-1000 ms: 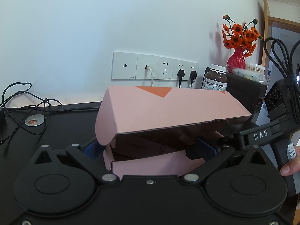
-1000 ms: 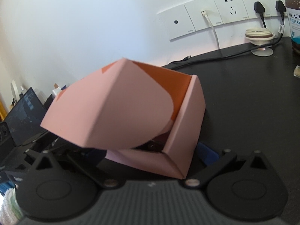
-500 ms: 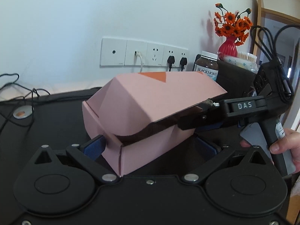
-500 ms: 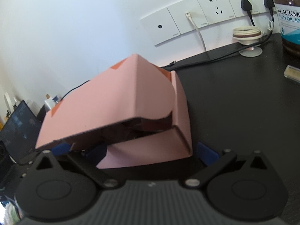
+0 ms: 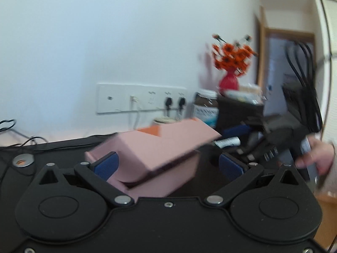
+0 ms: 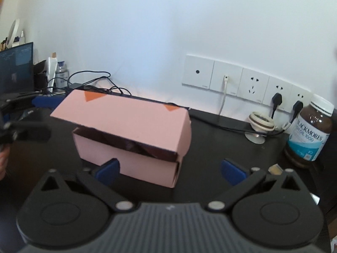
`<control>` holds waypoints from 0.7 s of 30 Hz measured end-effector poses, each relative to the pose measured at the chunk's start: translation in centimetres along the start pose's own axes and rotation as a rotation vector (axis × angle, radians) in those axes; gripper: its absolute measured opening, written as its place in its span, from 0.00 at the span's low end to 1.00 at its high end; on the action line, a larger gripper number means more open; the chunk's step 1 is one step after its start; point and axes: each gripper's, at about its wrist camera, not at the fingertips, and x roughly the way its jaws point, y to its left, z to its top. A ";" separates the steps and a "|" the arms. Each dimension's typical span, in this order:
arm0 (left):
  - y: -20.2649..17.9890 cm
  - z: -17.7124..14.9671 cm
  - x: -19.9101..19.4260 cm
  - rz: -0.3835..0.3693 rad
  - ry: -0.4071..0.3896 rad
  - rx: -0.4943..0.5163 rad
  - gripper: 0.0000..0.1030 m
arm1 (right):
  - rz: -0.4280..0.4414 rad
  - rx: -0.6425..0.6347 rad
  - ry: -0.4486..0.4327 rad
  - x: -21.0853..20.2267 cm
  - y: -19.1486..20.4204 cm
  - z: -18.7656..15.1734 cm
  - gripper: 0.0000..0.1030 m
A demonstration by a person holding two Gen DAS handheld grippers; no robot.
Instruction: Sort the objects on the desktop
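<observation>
Presently the pink cardboard box with orange corner flaps sits on the black desktop, lid lowered but not seated, a dark gap showing along its front. Both grippers are released: the left gripper straddles the box's end, jaws wide, and the right gripper hangs just before it, holding nothing. Judged: the lid needs pressing shut. A brown fish-oil bottle stands well apart by the wall sockets.

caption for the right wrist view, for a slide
Open right gripper facing a pink box, lid nearly shut, on a black desk.
</observation>
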 end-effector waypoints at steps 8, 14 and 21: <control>-1.3 -1.2 1.3 0.043 0.069 0.044 1.00 | 0.030 -0.041 -0.039 0.0 0.7 0.5 0.99; -0.9 -1.5 0.7 0.020 0.098 0.012 1.00 | 0.053 -0.070 -0.022 0.8 1.5 0.9 0.99; -0.9 -1.8 1.2 0.056 0.115 0.060 1.00 | -0.116 -0.394 -0.055 1.0 5.4 0.7 0.99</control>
